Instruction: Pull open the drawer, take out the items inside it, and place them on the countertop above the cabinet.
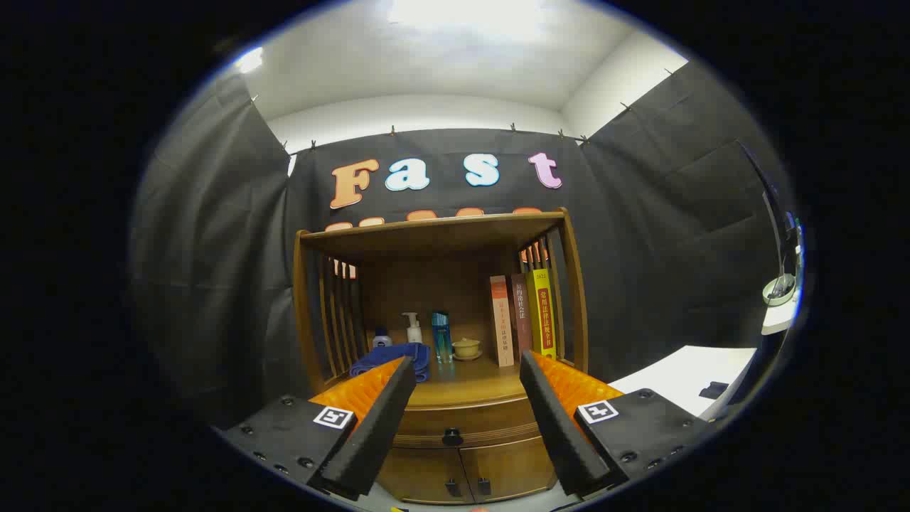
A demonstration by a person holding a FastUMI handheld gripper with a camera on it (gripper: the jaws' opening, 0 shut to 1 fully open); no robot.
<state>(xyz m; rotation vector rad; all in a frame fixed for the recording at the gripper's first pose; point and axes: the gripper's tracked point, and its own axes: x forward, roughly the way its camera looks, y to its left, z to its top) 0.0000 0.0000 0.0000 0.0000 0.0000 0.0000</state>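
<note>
The gripper (466, 366) hangs wide open and holds nothing, its two fingers spread well apart in front of a wooden cabinet (441, 299). Between and just below the fingers sits the drawer (466, 419), shut, with its dark knob (452, 436) in the open gap. Above it the countertop (466, 384) has bare wood at its front edge; farther back lie a blue cloth (398, 355), a pump bottle (412, 328), a blue bottle (441, 336), a small cup (466, 348) and upright books (522, 316)

place: recording booth (home-style set) | cues: black cloth walls (213, 249), wooden cabinet (441, 341), books (522, 316)
</note>
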